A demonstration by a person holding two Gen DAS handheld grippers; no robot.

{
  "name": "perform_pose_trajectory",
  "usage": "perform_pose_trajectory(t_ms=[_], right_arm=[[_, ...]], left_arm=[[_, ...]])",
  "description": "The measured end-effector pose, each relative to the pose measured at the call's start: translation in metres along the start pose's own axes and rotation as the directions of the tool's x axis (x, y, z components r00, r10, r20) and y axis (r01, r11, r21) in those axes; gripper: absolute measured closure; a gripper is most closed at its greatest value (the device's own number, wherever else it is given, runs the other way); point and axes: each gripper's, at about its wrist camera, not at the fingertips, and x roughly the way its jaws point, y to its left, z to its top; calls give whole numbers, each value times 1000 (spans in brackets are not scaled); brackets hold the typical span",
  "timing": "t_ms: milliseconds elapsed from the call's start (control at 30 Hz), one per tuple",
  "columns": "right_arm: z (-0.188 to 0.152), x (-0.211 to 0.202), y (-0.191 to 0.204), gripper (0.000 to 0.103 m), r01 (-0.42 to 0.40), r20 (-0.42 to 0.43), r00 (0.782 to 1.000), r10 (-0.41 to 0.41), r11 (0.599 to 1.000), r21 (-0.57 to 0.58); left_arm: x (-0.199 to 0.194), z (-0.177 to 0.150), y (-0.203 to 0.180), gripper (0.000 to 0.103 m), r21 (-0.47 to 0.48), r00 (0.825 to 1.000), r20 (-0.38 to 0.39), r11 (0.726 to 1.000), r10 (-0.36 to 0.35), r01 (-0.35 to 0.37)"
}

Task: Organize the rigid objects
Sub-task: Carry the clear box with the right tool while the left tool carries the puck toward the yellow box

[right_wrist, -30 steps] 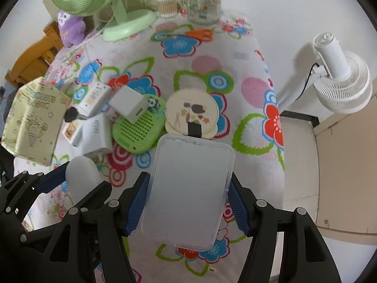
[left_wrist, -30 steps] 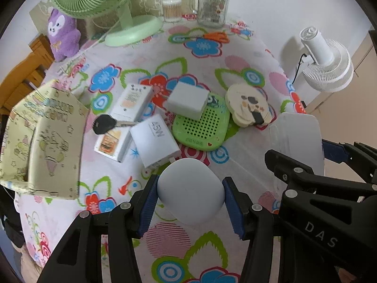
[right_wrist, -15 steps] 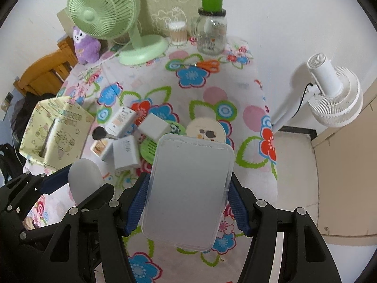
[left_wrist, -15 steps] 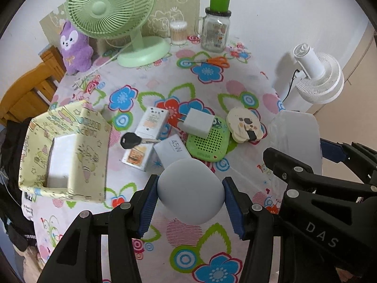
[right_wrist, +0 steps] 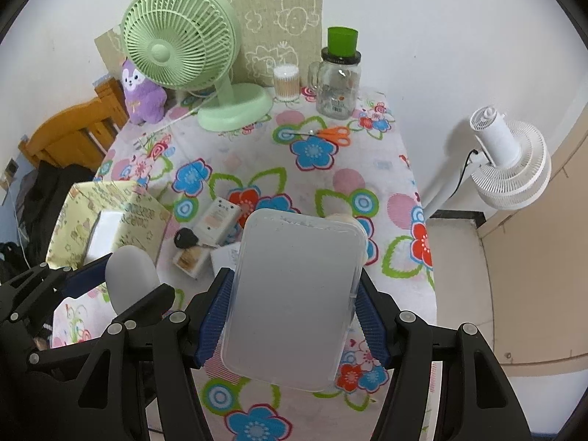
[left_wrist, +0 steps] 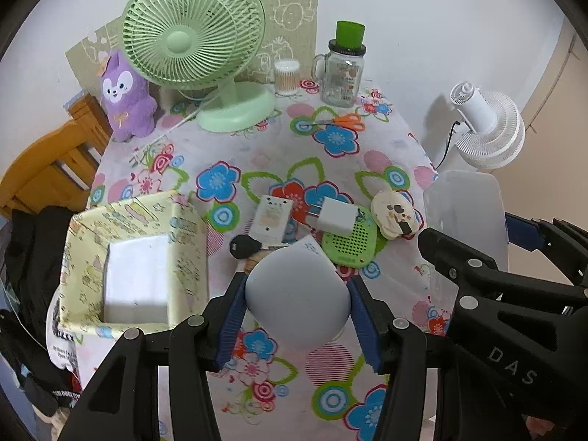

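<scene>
My left gripper [left_wrist: 297, 312] is shut on a rounded pale grey object [left_wrist: 296, 296] and holds it high above the flowered table. My right gripper [right_wrist: 290, 316] is shut on a frosted rectangular plastic box [right_wrist: 294, 301], also held in the air. The grey object [right_wrist: 128, 275] shows at the lower left of the right wrist view, and the frosted box [left_wrist: 466, 217] at the right of the left wrist view. Below lie a white charger [left_wrist: 336, 217], a green perforated pad [left_wrist: 349, 242], a round cream disc [left_wrist: 395, 213], a white card box [left_wrist: 272, 218] and a black key [left_wrist: 244, 246].
A yellow patterned open box [left_wrist: 136, 261] with a white item inside stands at the table's left edge. At the back stand a green desk fan [left_wrist: 194, 47], a purple plush [left_wrist: 125, 99], a glass jar mug [left_wrist: 341, 77], a swab cup [left_wrist: 286, 77] and orange scissors [left_wrist: 343, 119]. A white floor fan [left_wrist: 485, 125] is off the right.
Both grippers have risen and pulled back with their loads, so the table items look smaller and farther. The yellow box interior and the whole green fan have come into view.
</scene>
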Motion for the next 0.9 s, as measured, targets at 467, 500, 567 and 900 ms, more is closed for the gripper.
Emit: perform_pose_trajectory(t_ms=[467, 500, 567, 900], right_arm=[[5, -9, 43, 37, 30, 14, 999, -30, 999, 34], [5, -9, 45, 37, 32, 14, 999, -33, 999, 37], [6, -8, 51, 37, 39, 11, 999, -39, 998, 41], [10, -1, 81, 37, 58, 2, 998, -58, 997, 53]], left_arm=[[-9, 1, 40, 47, 42, 1000, 7, 999, -22, 22], [-9, 1, 43, 47, 43, 1000, 4, 999, -25, 25], [-8, 1, 48, 47, 47, 1000, -2, 998, -31, 31], [-3, 0, 80, 47, 60, 999, -9, 997, -44, 44]])
